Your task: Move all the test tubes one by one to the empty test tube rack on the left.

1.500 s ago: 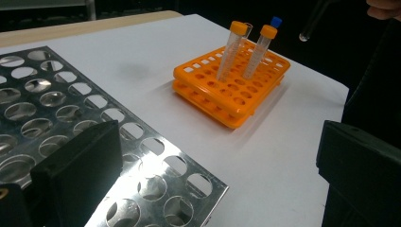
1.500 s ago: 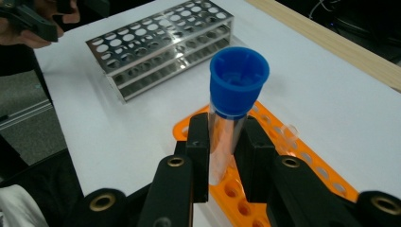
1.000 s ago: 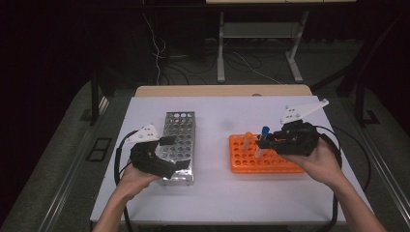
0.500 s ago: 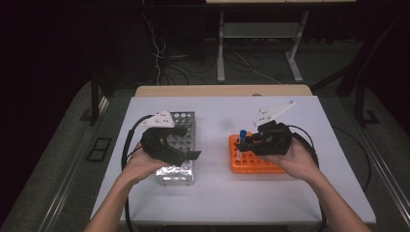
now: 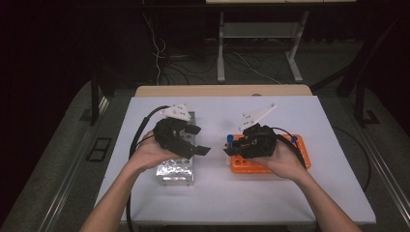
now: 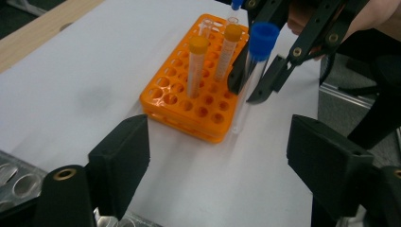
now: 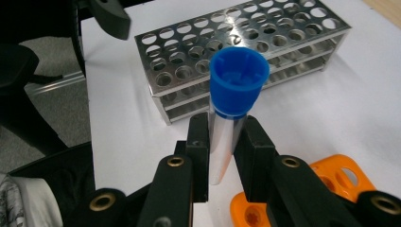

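Observation:
My right gripper (image 7: 226,127) is shut on a clear tube with a blue cap (image 7: 239,80), held upright above the table between the two racks. In the high view it (image 5: 228,149) sits over the left end of the orange rack (image 5: 251,166). The left gripper view shows the blue-capped tube (image 6: 263,42) beside two orange-capped tubes (image 6: 197,56) standing in the orange rack (image 6: 189,101). My left gripper (image 6: 217,142) points at that tube from the left. It is open with nothing between its jaws, which have just been closing. In the high view it (image 5: 199,140) hovers over the metal rack (image 5: 175,170).
The steel rack (image 7: 246,47) has several rows of empty holes. The white table (image 5: 217,203) has free room at the front and between the racks. Cables trail from both grippers. A wooden strip runs along the table's far edge (image 5: 222,90).
Both hands have come toward the middle of the table. The left gripper rose and moved right over the metal rack. The right gripper moved left with the blue-capped tube.

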### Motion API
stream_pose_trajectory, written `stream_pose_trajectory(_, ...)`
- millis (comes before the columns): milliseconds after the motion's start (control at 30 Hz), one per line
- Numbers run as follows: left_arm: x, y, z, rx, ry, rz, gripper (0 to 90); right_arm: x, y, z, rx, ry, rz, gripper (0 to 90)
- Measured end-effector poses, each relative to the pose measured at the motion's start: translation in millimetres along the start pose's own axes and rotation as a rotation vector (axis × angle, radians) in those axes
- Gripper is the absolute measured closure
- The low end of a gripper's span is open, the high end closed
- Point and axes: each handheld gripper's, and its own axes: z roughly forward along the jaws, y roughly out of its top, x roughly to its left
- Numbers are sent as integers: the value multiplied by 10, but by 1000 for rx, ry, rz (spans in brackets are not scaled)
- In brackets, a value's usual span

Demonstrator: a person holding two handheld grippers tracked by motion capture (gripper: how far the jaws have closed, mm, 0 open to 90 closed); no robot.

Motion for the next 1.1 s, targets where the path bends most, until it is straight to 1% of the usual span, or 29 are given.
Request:
stream_pose_trajectory(67, 10, 41, 15, 11, -6, 8, 254, 5, 11, 46, 9, 4, -10, 761)
stream_pose_trajectory(100, 14, 61, 21, 16, -9, 12, 254, 5, 11, 46, 9, 4, -10, 761)
stream_pose_trajectory(133, 16, 80, 26, 25, -9, 16, 279, 4, 14, 69, 11, 6, -12, 761)
stream_pose_trajectory(167, 20, 99, 31, 30, -12, 24, 279, 4, 14, 69, 11, 6, -12, 761)
stream_pose_trajectory(200, 21, 115, 39, 31, -17, 28, 311, 4, 16, 80, 12, 8, -12, 761)
stream_pose_trajectory(233, 16, 131, 50, 31, -20, 30, 311, 0, 18, 93, 14, 7, -17, 761)
stream_pose_trajectory(267, 13, 147, 59, 39, -26, 36, 341, 2, 24, 123, 13, 10, -17, 761)
stream_pose_trajectory(300, 6, 160, 75, 43, -34, 38, 341, 2, 24, 123, 13, 10, -17, 761)
stream_pose_trajectory(367, -7, 182, 113, 70, -54, 58, 409, 8, 38, 175, 19, 14, -27, 761)
stream_pose_trajectory(467, -29, 212, 196, 117, -73, 86, 461, 28, 51, 231, 24, 20, -35, 761)
stream_pose_trajectory(567, -31, 223, 224, 123, -86, 88, 513, 56, 62, 277, 28, 25, -40, 761)
stream_pose_trajectory(600, -29, 228, 236, 128, -93, 93, 513, 56, 62, 277, 28, 25, -40, 761)
stream_pose_trajectory(633, -28, 236, 243, 136, -96, 96, 546, 65, 67, 297, 30, 26, -44, 761)
stream_pose_trajectory(700, -26, 248, 258, 143, -99, 104, 572, 72, 73, 312, 26, 26, -49, 761)
stream_pose_trajectory(800, -27, 260, 284, 148, -109, 105, 613, 83, 80, 324, 21, 25, -52, 761)
stream_pose_trajectory(900, -27, 260, 299, 156, -110, 107, 693, 92, 85, 332, 17, 28, -52, 760)
stream_pose_trajectory(933, -29, 258, 306, 157, -113, 105, 693, 92, 85, 332, 17, 28, -52, 760)
stream_pose_trajectory(967, -27, 257, 309, 157, -122, 105, 731, 93, 88, 333, 11, 27, -54, 760)
stream_pose_trajectory(1100, -15, 263, 306, 153, -129, 103, 741, 88, 85, 325, 6, 35, -42, 752)
